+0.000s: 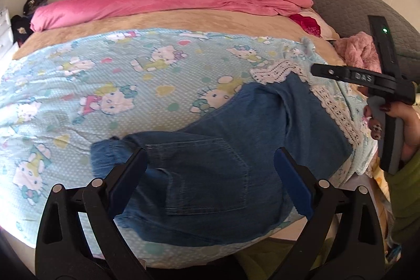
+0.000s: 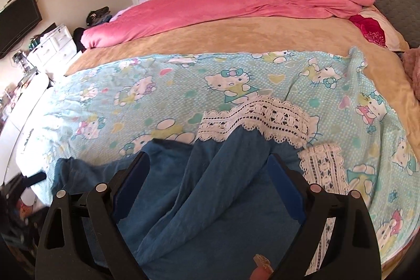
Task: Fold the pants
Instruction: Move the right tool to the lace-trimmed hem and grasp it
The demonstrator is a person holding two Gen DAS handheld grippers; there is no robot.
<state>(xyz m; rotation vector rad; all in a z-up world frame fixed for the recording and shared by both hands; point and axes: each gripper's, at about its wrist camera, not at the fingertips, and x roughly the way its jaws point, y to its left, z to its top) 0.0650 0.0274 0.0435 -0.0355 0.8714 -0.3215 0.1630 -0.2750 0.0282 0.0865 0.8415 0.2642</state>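
Note:
Blue denim pants [image 1: 236, 127] lie bunched on the light-blue cartoon-cat sheet [image 1: 105, 85], a back pocket [image 1: 210, 175] facing up. My left gripper [image 1: 210, 162] hovers over that pocket, open, its blue pads wide apart and nothing pinched. In the right wrist view the pants [image 2: 210, 201] fill the lower middle, creased lengthwise, their far end under a white lace trim [image 2: 257, 117]. My right gripper [image 2: 207, 162] stands open above the cloth with nothing in it. The right gripper [image 1: 367, 80], held by a hand, also shows at the left wrist view's right edge.
A pink duvet [image 2: 236, 1] is heaped across the far side of the bed, on a tan blanket [image 2: 236, 41]. A grey headboard [image 1: 341, 4] and a pink fluffy garment [image 1: 359, 54] lie at the right. White drawers [image 2: 52, 49] and clutter stand left of the bed.

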